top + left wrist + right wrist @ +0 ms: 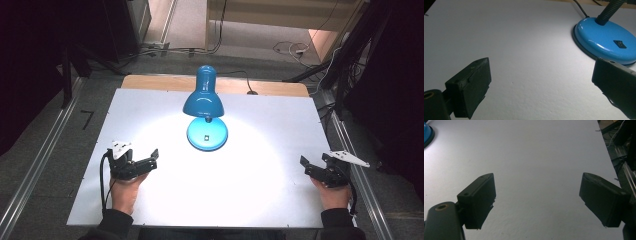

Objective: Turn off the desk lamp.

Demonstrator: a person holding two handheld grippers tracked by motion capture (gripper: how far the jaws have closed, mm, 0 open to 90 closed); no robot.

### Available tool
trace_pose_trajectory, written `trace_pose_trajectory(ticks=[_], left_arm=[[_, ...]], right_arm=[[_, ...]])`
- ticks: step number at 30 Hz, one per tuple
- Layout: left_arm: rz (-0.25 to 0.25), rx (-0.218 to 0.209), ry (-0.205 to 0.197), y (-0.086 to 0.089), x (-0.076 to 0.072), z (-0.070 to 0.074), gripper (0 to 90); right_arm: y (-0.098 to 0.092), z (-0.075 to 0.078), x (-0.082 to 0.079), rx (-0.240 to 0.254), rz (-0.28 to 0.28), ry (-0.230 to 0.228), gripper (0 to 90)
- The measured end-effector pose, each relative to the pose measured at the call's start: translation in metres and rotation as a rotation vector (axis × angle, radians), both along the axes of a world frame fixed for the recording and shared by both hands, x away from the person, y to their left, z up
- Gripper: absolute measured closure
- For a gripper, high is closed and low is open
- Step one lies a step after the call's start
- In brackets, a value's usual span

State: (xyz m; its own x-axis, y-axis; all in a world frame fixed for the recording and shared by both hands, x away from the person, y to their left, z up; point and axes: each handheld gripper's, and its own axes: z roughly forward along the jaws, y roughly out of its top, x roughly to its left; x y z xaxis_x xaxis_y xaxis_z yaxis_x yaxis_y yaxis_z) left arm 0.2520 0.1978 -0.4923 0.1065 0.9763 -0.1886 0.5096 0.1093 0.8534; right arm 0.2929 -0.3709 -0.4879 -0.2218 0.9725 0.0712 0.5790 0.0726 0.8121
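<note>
Glossy blue lamp (205,102), white table (280,165), black tongs (539,82).

A white table (260,190) bears a blue lamp (206,134) (lit).

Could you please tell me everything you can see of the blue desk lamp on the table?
The blue desk lamp stands upright near the middle of the white table, toward its far side. It looks like glossy painted metal: a round base with a small black rocker switch, a dark ribbed flexible neck, and a bell-shaped shade tipped down over the base. It is lit, throwing a bright pool on the table. A black cord runs off behind. Neither gripper touches it.
</note>
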Motion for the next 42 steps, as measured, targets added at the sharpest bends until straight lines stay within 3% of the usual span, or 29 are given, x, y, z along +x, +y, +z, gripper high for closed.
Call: trace_pose_trajectory(ticks=[15,42], left_arm=[[-0.019,-0.030,-0.017,-0.009,0.009,0.002,3.8],[-0.041,-0.024,-0.051,-0.036,0.019,0.003,4.6]], right_arm=[[-0.002,-0.002,-0.004,-0.001,-0.013,0.014,12.4],[0.002,-0.001,0.000,0.009,0.010,0.019,11.0]])
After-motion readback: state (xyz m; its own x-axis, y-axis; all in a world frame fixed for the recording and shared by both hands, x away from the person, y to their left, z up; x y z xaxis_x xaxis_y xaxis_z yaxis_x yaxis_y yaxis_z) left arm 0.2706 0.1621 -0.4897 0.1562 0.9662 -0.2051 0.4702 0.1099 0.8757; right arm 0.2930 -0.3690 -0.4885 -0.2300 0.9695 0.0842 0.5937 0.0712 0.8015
